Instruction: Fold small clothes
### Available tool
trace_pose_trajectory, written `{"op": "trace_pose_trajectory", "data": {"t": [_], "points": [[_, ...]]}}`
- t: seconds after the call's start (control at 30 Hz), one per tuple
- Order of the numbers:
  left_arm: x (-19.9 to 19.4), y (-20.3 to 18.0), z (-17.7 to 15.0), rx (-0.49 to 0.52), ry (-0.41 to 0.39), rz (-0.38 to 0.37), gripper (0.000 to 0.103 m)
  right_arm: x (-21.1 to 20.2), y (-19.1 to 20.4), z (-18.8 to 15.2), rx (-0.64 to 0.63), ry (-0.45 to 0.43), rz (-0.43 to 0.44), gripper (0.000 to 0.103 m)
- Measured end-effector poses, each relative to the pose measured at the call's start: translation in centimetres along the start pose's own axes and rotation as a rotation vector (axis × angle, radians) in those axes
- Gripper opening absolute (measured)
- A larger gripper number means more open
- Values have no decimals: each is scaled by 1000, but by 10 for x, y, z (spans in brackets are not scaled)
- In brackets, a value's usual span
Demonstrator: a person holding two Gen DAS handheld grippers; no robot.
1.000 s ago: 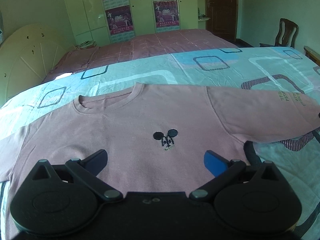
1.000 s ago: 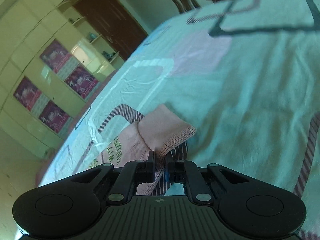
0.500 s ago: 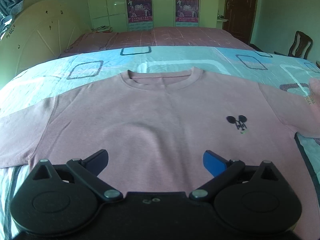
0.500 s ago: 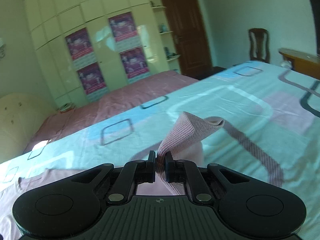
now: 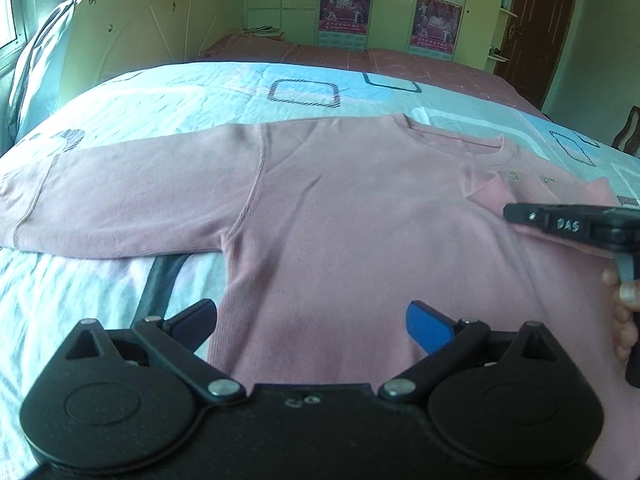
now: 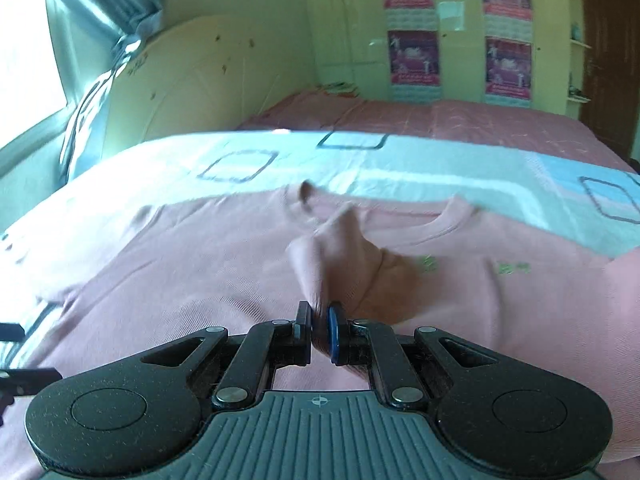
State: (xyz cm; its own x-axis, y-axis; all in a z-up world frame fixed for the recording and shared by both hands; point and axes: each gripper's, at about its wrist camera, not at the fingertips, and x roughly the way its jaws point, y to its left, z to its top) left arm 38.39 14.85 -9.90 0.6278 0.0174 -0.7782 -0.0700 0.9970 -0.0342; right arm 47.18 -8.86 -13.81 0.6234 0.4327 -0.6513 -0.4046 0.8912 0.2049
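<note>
A pink long-sleeved shirt (image 5: 340, 220) lies flat, front up, on the bed, its left sleeve (image 5: 120, 200) stretched out sideways. My left gripper (image 5: 312, 320) hovers open over the shirt's lower body with nothing between its fingers. My right gripper (image 6: 320, 328) is shut on the cuff of the other sleeve (image 6: 328, 248), which hangs bunched above the chest (image 6: 180, 272), just below the collar. In the left wrist view the right gripper (image 5: 510, 213) reaches in from the right with that folded-over sleeve (image 5: 492, 196), a hand (image 5: 624, 320) behind it.
The shirt rests on a light blue patterned quilt (image 5: 180, 92) with a pink bedspread (image 6: 440, 116) beyond. A cream headboard (image 5: 152, 28) and curtain stand at the left. A wardrobe with posters (image 5: 392, 8), a brown door (image 5: 532, 32) and a chair (image 5: 628, 132) are behind.
My right gripper has swung the sleeve cuff from the far right over onto the shirt's chest, hiding the mouse print. My left gripper has slid left, still open, toward the other sleeve.
</note>
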Motion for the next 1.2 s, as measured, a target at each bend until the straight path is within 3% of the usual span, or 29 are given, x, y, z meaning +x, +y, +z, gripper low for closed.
{"op": "trace_pose_trajectory", "data": {"t": [0.03,0.1,0.2,0.3,0.37,0.43,0.57,0.83,0.93,1.07,1.17,1.2], "points": [[-1,3,-1,-7,2,-7,100,12,2,-4,-5,31,-8,8],[-1,7,-1,-17,-6,-32,96,13,7,-8,-46,7,-38,10],[0,-3,5,-8,-22,-82,87,6,2,-4,-47,-11,-1,32],[12,-25,18,3,-27,-175,73,-9,-9,-2,-17,-34,-31,33],[24,-44,28,-5,-12,-259,58,-25,-26,-7,25,-33,-50,33],[37,-62,36,-17,3,-333,53,-44,-45,-17,59,-30,-86,33],[68,-99,50,20,19,-344,54,-76,-83,-37,131,-22,-149,33],[110,-130,65,-4,91,-370,51,-120,-153,-64,313,-56,-308,33],[116,-143,69,31,68,-361,38,-125,-176,-67,371,-64,-337,33],[116,-146,75,37,36,-362,9,-121,-194,-67,415,-70,-312,33],[87,-126,83,-21,-75,-400,9,-115,-195,-63,401,-63,-315,33],[78,-119,85,-16,-107,-382,9,-114,-196,-62,399,-65,-314,33]]}}
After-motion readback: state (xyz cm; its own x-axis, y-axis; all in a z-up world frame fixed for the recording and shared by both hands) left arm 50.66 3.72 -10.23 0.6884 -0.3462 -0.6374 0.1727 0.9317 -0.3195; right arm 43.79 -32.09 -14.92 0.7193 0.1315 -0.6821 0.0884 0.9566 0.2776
